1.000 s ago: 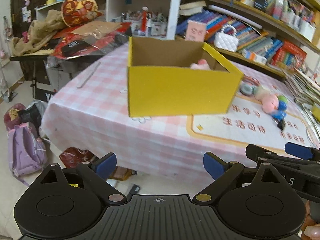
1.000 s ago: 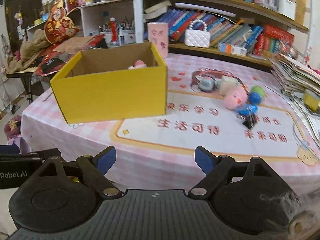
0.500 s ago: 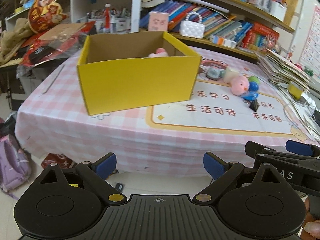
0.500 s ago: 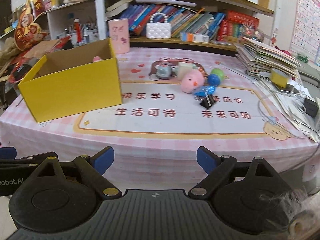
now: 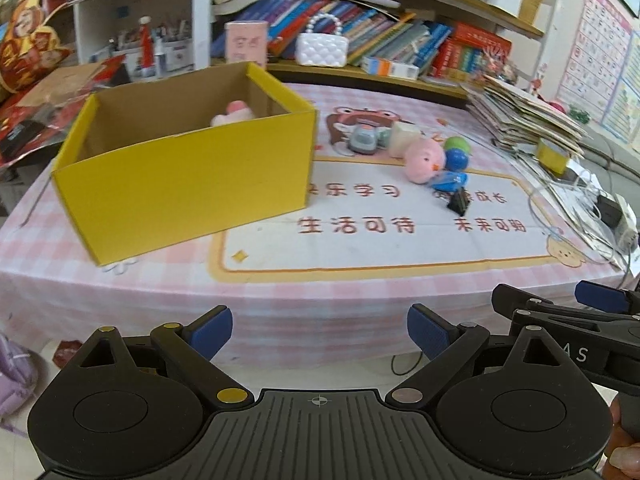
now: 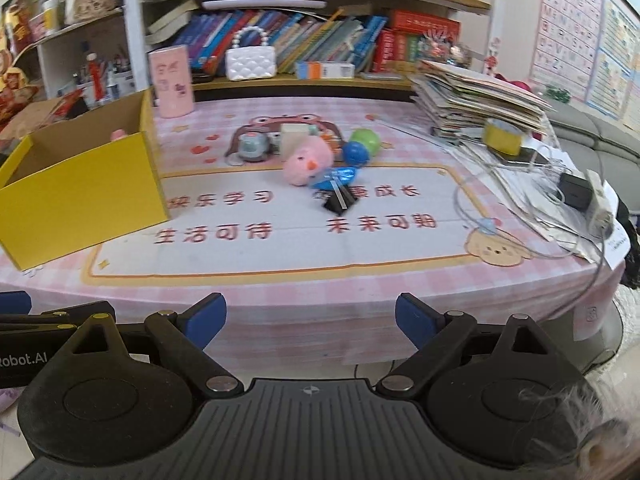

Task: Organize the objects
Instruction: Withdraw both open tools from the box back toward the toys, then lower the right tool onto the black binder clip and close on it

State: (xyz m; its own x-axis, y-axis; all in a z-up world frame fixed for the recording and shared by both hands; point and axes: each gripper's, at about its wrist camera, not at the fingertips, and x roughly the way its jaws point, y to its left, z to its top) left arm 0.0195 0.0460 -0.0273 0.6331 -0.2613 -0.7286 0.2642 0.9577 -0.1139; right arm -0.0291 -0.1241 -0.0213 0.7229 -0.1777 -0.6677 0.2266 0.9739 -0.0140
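An open yellow cardboard box (image 5: 188, 184) (image 6: 80, 184) stands on the left of the pink checked table, with a pink toy (image 5: 234, 114) inside. To its right lie a pink plush chick (image 6: 306, 160), a blue ball (image 6: 355, 152), a green ball (image 6: 366, 140), a grey toy (image 6: 254, 148), a cream block (image 6: 294, 134), a blue wrapper (image 6: 336, 178) and a black binder clip (image 6: 338, 202). My left gripper (image 5: 318, 330) hangs open in front of the table edge, empty. Beside it, my right gripper (image 6: 310, 316) is empty, its jaws opening.
A tall stack of booklets (image 6: 472, 100), a yellow roll (image 6: 502, 136), cables and a black charger (image 6: 576, 192) crowd the table's right side. A pink cup (image 6: 172, 84) and a white purse (image 6: 250, 64) stand at the back below bookshelves. Clutter lies left of the box.
Both views have swung to the right along the table's front: the yellow box slid left in the frames and the toy cluster came toward the middle. Both grippers stayed empty.
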